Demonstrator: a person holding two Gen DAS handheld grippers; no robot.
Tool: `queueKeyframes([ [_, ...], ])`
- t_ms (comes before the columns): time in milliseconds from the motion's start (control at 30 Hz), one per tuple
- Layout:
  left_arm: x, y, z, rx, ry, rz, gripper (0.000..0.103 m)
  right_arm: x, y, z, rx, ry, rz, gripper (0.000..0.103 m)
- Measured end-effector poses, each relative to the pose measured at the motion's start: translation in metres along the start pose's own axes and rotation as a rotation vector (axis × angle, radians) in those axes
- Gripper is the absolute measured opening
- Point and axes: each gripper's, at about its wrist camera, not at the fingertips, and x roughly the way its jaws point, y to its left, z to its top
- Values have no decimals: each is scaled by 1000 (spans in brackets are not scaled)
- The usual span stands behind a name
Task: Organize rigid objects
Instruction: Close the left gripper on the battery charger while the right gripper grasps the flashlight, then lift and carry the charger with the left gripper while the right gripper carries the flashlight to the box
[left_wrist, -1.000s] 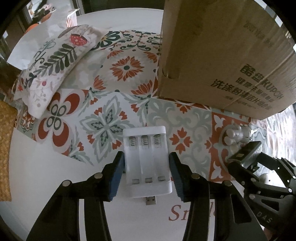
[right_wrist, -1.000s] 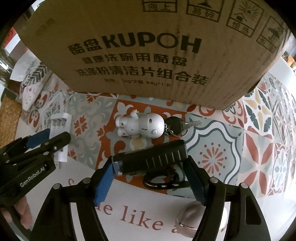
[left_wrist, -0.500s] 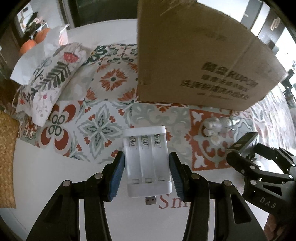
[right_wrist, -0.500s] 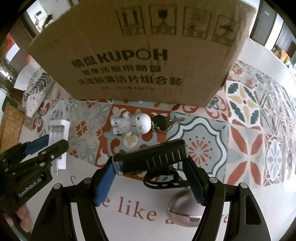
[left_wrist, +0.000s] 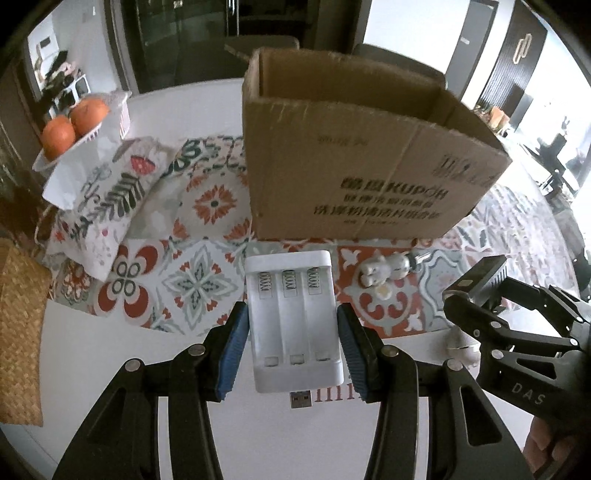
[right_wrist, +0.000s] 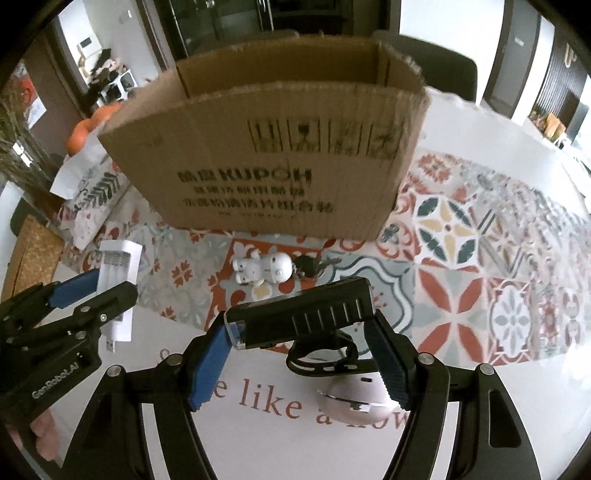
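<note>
Now both grippers sit higher than a second ago, so the cardboard box (left_wrist: 354, 162) shows its open top. Left wrist view: left gripper (left_wrist: 291, 345) fingers clamp the white plastic three-slot battery charger (left_wrist: 293, 321), lifted off the desk (left_wrist: 92, 354), USB plug at its near end. Right wrist view: right gripper (right_wrist: 301, 360) fingers grip a ribbed black rectangular bike light (right_wrist: 303, 317); glossy white figurine keychain (right_wrist: 264, 271) lies on the patterned mat (right_wrist: 461, 258) before the box

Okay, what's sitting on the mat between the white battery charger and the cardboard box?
Nothing: in the left wrist view only bare patterned mat separates the battery charger from the cardboard box.
</note>
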Motion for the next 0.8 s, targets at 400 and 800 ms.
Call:
queueKeyframes([
  [400, -36, -5, 23, 22, -91, -46, 48, -44, 6, 18, 2, -121, 3, 73],
  [800, -72, -9, 52, 54, -182, -62, 48, -84, 10, 42, 10, -236, 14, 73],
])
